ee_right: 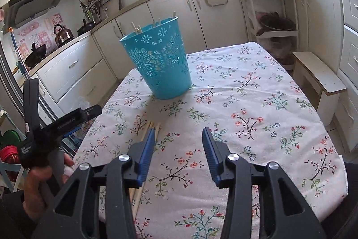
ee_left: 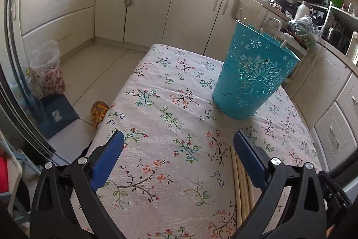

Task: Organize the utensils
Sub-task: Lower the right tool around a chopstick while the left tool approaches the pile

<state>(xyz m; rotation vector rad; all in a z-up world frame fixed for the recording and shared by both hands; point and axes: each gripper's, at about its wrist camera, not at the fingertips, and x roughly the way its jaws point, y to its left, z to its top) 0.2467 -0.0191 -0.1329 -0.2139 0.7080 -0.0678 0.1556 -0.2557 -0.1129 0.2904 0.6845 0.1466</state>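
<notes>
Both my grippers are gaping with nothing in them — left (ee_left: pixel 179 149) wide, right (ee_right: pixel 179 138) about half. The loose chopsticks (ee_right: pixel 150 130) lie on the cloth short of the basket (ee_right: pixel 157 59), long axis pointing toward it. They're under the right gripper's left finger — a small shift left should straddle them.

Chopsticks (ee_right: pixel 146 129) on table (ee_right: pixel 257 91) w/ basket (ee_right: pixel 160 64) behind (upright).

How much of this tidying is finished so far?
Done: several chopsticks already stand in the blue basket. In hand: nothing; the left gripper and right gripper are both open and empty. Left: a bundle of chopsticks on the tablecloth still waits beside the grippers.
</notes>
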